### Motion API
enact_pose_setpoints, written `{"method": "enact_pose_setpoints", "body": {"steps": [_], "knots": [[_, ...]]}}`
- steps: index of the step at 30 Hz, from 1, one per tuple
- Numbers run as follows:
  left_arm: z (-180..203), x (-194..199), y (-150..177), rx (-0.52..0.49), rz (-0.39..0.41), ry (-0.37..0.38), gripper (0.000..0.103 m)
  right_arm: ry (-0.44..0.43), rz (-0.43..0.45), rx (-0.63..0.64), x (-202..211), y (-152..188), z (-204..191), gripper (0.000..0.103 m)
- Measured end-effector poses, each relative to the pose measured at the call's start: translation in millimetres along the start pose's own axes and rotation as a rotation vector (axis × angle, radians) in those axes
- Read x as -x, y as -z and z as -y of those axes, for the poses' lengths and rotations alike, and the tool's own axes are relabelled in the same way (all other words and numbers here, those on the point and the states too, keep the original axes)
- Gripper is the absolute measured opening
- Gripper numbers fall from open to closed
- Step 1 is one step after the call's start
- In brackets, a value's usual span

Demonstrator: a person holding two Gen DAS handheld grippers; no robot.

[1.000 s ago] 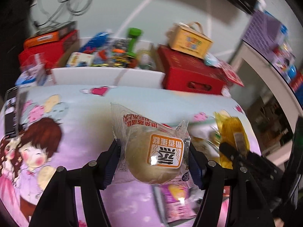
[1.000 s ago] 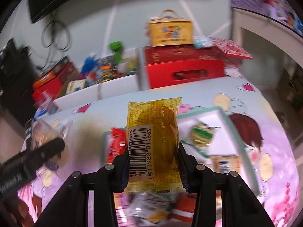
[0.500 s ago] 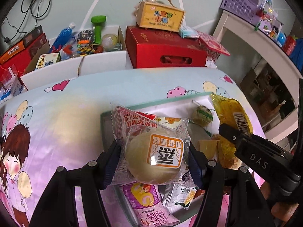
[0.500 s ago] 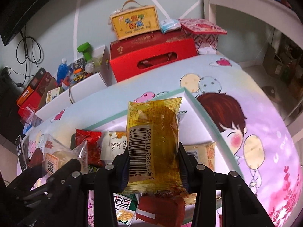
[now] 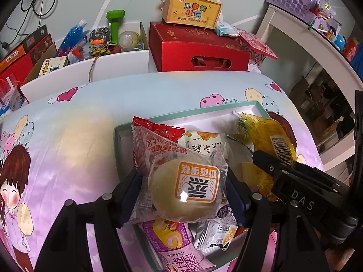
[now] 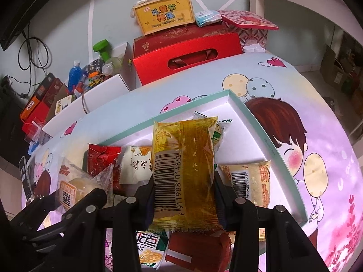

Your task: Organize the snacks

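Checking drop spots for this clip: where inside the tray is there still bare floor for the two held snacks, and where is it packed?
Bare white floor runs along the tray's far rim and right wall, beyond the pale yellow packet. The near-left half is packed: red packet, white packet, pink packet. The left tongs hold the bun; the right tongs hold the yellow packet.

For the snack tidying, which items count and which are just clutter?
Job:
- bun packet in left tongs
- yellow packet in right tongs
- teal-rimmed tray, with its snacks

Clutter:
- red gift box
- yellow handled box
- green dumbbell
- blue bottle
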State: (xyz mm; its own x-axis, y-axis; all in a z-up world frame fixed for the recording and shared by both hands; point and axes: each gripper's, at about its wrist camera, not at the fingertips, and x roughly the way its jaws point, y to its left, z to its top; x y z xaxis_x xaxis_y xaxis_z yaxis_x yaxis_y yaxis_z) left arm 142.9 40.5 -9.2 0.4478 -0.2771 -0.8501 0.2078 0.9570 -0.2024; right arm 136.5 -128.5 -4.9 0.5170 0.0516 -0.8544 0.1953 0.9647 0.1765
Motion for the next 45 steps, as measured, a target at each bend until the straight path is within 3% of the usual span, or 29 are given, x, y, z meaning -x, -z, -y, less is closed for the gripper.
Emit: {"method": "enact_pose_setpoints", "body": {"steps": [13,15,19,23,26,28,30,37,45], "knots": [[-4.5,7.5,-1.7,0.016,0.005,0.003,0.084,0.006,-0.009,-0.009,-0.1,-0.3,1.7,0.050],[-6.6,10.6,-2.0,0.022,0.003,-0.007,0.084,0.019,-0.009,-0.006,0.3,-0.3,1.5,0.063],[-11.8,19.9,-4.0,0.035,0.018,-0.015,0.084,0.028,0.000,-0.005,2.6,-1.2,1.8,0.065],[-19.2,25.4,-4.8,0.056,0.027,-0.034,0.085,0.036,-0.001,-0.005,2.1,-0.9,1.8,0.077],[-26.0,25.9,-4.8,0.082,0.030,-0.046,0.086,0.043,0.001,0.000,2.4,-0.9,0.9,0.081],[-31.5,25.7,-4.5,0.102,0.031,-0.059,0.095,0.048,0.001,0.003,1.7,-0.8,0.7,0.091],[-37.7,26.5,-4.5,0.123,0.042,-0.074,0.097,0.051,0.008,0.003,1.9,-1.1,0.9,0.101],[-54.4,26.1,-4.0,0.181,0.054,-0.132,0.097,0.060,0.015,0.007,0.6,-0.7,0.6,0.103],[-64.7,25.4,-2.7,0.206,0.048,-0.146,0.097,0.066,0.017,0.013,0.3,-0.5,-0.9,0.103]]}}
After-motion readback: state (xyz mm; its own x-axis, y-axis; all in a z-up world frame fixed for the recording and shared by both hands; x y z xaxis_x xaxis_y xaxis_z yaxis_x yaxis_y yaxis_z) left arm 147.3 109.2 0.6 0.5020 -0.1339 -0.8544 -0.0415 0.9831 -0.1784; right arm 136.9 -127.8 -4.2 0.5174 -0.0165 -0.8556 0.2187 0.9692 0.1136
